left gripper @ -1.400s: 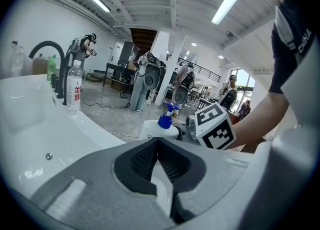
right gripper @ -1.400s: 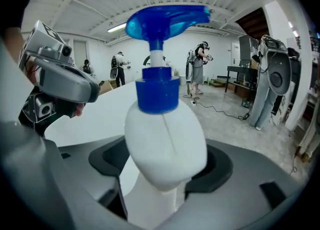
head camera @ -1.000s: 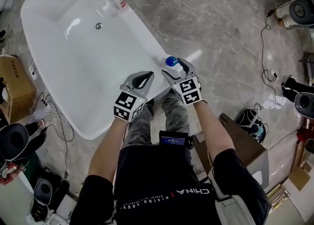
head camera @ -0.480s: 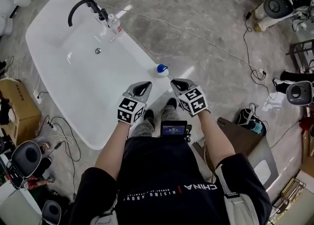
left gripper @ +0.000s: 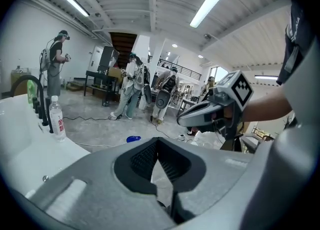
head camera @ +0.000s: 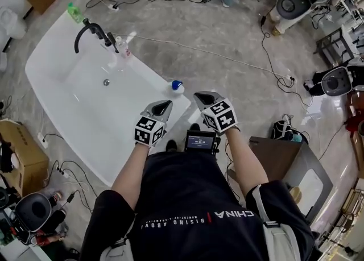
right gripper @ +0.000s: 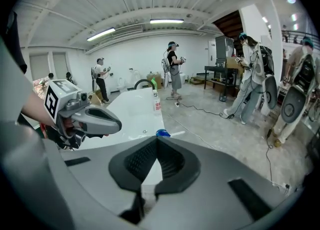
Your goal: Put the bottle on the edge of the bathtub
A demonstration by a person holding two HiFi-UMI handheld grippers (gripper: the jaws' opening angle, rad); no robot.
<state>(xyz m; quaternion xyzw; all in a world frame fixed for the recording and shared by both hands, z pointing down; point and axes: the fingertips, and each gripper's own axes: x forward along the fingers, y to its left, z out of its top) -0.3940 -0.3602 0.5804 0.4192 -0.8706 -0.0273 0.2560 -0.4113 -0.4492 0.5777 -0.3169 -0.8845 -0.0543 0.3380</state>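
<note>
The bottle (head camera: pixel 177 86), white with a blue cap, stands by itself on the near right edge of the white bathtub (head camera: pixel 91 120). Its cap also shows in the left gripper view as the blue cap (left gripper: pixel 133 138) and in the right gripper view as the blue cap (right gripper: pixel 162 133). My right gripper (head camera: pixel 197 95) hangs just right of the bottle, apart from it. Its jaws have just closed and nothing is between them. My left gripper (head camera: pixel 168 103) is over the tub's near rim, shut and empty. Each gripper's own view, left gripper (left gripper: pixel 158 140) and right gripper (right gripper: pixel 157 139), shows its tips meeting.
A black faucet (head camera: pixel 86 29) and a clear water bottle (head camera: pixel 122 46) stand at the tub's far end, with a green bottle (head camera: pixel 74 11) behind them. Cables cross the floor. A cardboard box (head camera: pixel 12 157) sits on the left. People stand at the far side.
The right gripper was round the bottle's cap; it has come off it, risen and shut. Both grippers lifted and drew back toward me. The bottle stays on the tub's edge.
</note>
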